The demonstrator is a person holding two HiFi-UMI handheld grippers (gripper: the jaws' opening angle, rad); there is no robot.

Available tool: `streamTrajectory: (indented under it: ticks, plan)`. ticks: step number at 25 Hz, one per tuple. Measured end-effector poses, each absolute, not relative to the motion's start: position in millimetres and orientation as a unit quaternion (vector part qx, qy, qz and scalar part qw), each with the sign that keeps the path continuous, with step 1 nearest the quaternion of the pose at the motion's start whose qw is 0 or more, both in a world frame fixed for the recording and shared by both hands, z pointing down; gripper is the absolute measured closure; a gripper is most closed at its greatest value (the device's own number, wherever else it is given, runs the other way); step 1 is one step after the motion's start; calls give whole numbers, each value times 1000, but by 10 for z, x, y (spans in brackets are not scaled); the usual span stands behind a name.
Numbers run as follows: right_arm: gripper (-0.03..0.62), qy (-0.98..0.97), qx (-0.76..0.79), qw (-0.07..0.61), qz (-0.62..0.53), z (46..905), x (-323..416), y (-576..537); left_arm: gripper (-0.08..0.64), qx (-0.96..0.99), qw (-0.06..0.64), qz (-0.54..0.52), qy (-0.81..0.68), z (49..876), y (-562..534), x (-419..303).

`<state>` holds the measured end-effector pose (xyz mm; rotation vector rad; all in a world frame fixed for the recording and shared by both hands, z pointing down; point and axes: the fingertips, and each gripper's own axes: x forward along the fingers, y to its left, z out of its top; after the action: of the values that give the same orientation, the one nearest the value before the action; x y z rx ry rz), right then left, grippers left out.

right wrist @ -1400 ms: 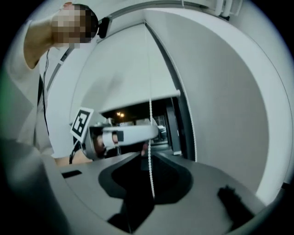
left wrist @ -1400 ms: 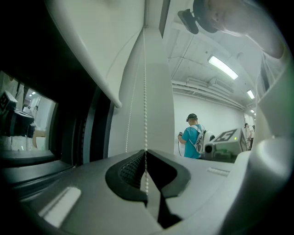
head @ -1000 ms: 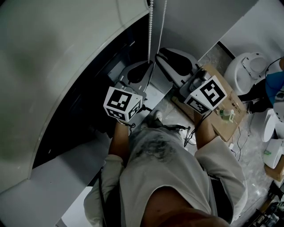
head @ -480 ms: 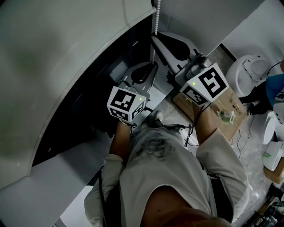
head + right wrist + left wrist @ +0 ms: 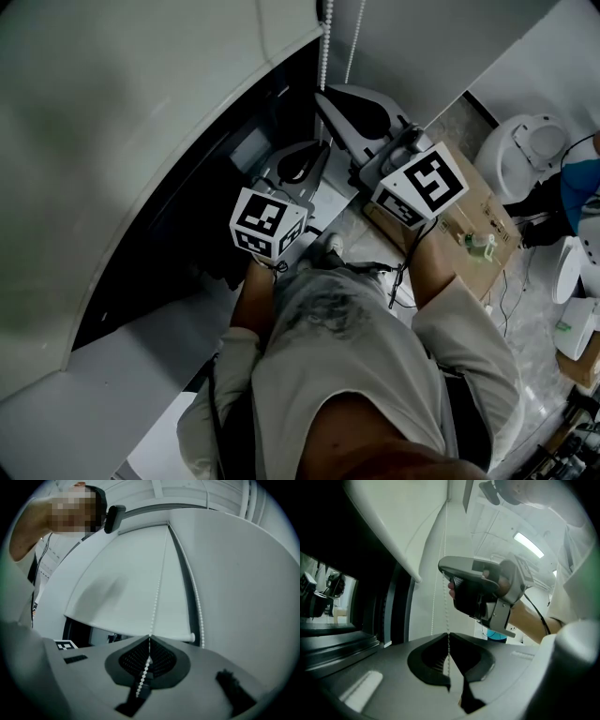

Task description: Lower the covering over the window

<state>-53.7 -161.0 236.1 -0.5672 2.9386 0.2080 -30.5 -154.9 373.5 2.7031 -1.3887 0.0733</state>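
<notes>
Well below the right gripper lies a cardboard box

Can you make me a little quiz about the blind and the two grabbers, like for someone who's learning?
1. True or false: the blind covers the whole window.
2. What are the left gripper and the right gripper both shut on? A a bead chain; B a cup; C a door handle.
3. Which gripper grips higher up?
Key: 1 false, dark window shows below the blind; 2 A; 3 the right one.
</notes>
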Motion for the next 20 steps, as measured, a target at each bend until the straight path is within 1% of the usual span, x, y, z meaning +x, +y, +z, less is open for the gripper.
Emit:
streamTrajectory:
  ticks: [14,20]
  plan:
    - [574,980,-196,24,16,3122,-518,-1588,543,885,104,55,-451,4333,-1440,-298]
    - [574,979,-202,-11,-13,3557,-502,-1590,543,884,116,61,-448,4447,-1422,-293]
